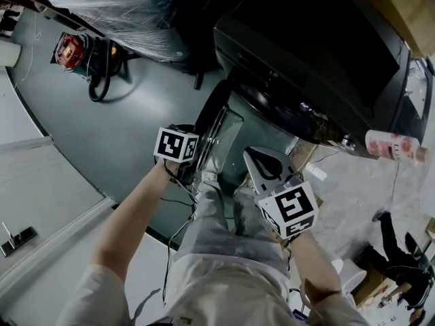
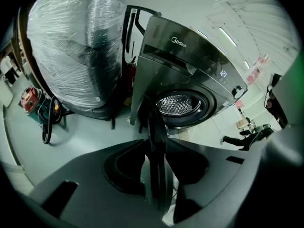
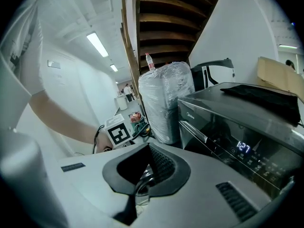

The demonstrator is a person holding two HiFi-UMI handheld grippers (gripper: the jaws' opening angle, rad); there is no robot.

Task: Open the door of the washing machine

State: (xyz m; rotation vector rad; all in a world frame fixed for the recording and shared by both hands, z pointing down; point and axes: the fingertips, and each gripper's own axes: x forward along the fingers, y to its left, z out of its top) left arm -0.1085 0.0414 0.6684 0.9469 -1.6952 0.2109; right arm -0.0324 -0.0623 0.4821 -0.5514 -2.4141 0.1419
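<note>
A washing machine with its round door already swung well out from its front, baring the drum; the left gripper fingers clamp the door's edge, the right gripper hovers beside the door, fingers closed and empty, so little seems left.

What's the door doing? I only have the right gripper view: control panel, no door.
Observer: It's open. The left gripper view shows the door swung aside and the steel drum behind it.
Operator: What's holding it?
Observer: The left hand-held gripper. The door's edge sits between its jaws, which are closed on it.
Operator: Anyone near?
Observer: One person in dark clothes, off to the washing machine's other side, apart from the door.
</note>
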